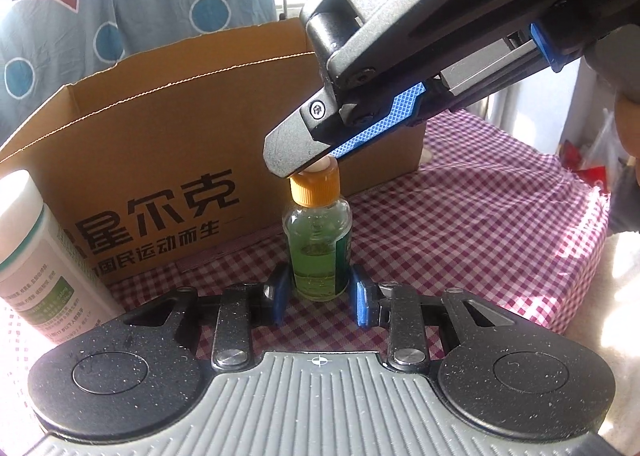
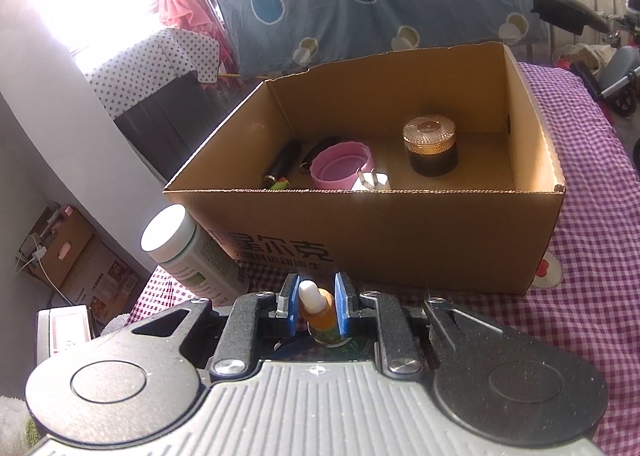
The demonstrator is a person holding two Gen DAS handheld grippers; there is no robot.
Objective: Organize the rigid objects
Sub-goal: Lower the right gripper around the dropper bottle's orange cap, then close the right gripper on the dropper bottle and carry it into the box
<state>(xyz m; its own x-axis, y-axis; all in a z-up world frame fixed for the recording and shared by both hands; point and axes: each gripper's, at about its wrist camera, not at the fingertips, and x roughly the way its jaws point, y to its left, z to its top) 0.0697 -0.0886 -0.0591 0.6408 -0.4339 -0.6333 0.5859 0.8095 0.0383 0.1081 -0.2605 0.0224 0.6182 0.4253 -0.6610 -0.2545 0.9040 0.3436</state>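
A small glass bottle of green liquid (image 1: 318, 252) with an orange cap (image 1: 315, 186) and a white dropper tip stands upright on the checked cloth. My left gripper (image 1: 320, 290) is shut on its lower body, blue pads (image 1: 281, 292) on either side. My right gripper (image 1: 316, 166) comes down from the upper right and grips the top. In the right wrist view that gripper (image 2: 317, 306) is shut on the bottle's orange cap (image 2: 320, 316), with the white tip poking up between the pads (image 2: 343, 306).
An open cardboard box (image 2: 360, 192) stands just behind the bottle and holds a gold-lidded dark jar (image 2: 430, 148), a pink lid (image 2: 342, 170), a white plug (image 2: 372, 180) and a lighter (image 2: 280, 168). A white pill bottle (image 1: 36, 256) stands left of the box.
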